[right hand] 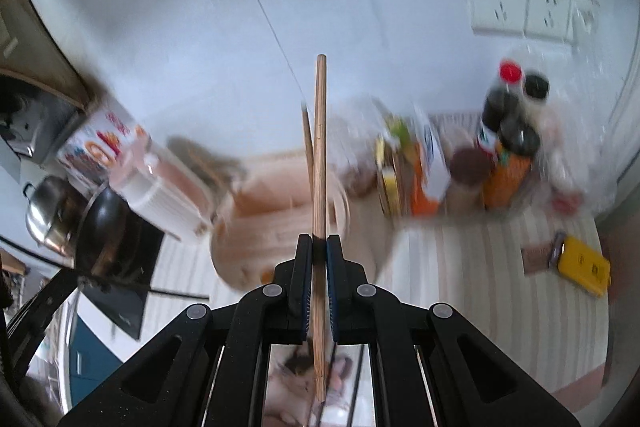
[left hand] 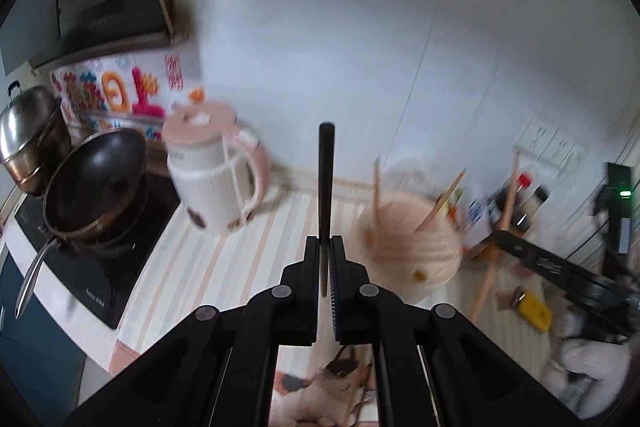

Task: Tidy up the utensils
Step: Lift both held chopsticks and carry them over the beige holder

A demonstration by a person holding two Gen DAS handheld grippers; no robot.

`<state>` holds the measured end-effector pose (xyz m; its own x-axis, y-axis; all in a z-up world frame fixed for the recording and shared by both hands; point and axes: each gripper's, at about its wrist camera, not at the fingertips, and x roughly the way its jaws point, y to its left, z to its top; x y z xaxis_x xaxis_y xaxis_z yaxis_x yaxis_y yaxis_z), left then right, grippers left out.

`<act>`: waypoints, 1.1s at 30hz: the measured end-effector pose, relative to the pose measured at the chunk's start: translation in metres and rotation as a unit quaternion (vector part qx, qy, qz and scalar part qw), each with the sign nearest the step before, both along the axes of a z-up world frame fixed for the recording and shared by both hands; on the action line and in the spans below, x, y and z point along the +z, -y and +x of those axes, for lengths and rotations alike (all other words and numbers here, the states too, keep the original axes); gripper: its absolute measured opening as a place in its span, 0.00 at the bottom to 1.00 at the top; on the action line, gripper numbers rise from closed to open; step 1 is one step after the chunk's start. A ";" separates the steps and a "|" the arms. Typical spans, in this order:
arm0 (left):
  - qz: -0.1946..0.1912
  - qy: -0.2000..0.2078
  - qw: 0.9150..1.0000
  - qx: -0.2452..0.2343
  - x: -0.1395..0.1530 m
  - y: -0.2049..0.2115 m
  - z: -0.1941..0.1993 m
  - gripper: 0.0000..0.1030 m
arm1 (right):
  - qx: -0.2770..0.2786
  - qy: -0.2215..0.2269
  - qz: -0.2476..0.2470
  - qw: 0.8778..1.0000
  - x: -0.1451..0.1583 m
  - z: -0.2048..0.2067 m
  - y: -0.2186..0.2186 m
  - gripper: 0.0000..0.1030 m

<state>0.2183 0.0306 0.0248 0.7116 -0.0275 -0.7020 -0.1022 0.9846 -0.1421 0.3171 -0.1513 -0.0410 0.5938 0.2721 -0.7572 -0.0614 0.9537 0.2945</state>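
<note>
We are pinching a black utensil handle (left hand: 326, 187) upright in the left gripper (left hand: 325, 247), fingers nearly closed. We are clamping wooden chopsticks (right hand: 319, 187) in the right gripper (right hand: 319, 247). Ahead, mid-frame, a blurred pink holder (left hand: 408, 243) is sitting on the striped counter (left hand: 224, 259), with a wok (left hand: 96, 179) at left.

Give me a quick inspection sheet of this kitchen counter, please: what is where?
Surface: striped counter.
Job's things: pink utensil holder with wooden sticks; black utensil; wooden chopstick.
Clutter: pink kettle, wok, steel pot, sauce bottles, yellow box.
Grippers: left gripper clamps the black utensil; right gripper clamps the chopstick.
Cables: nothing seen clearly.
Surroundings: white wall, sockets.
</note>
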 end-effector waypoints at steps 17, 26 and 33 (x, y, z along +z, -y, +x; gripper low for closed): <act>-0.022 0.048 0.998 -0.031 0.048 0.041 0.072 0.02 | -0.050 0.083 0.058 0.994 0.041 0.085 -0.002 0.07; -0.010 0.009 0.999 -0.050 0.018 0.049 0.117 0.02 | -0.076 0.101 0.067 0.990 0.018 0.110 0.000 0.07; -0.016 -0.025 0.998 -0.064 -0.005 0.050 0.129 0.01 | -0.075 0.100 0.061 0.990 -0.003 0.119 -0.003 0.07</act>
<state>0.3470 -0.0192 0.0195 0.6652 -0.1384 -0.7337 0.0157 0.9850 -0.1716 0.4364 -0.1486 -0.0436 0.7693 0.2505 -0.5878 0.0104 0.9149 0.4036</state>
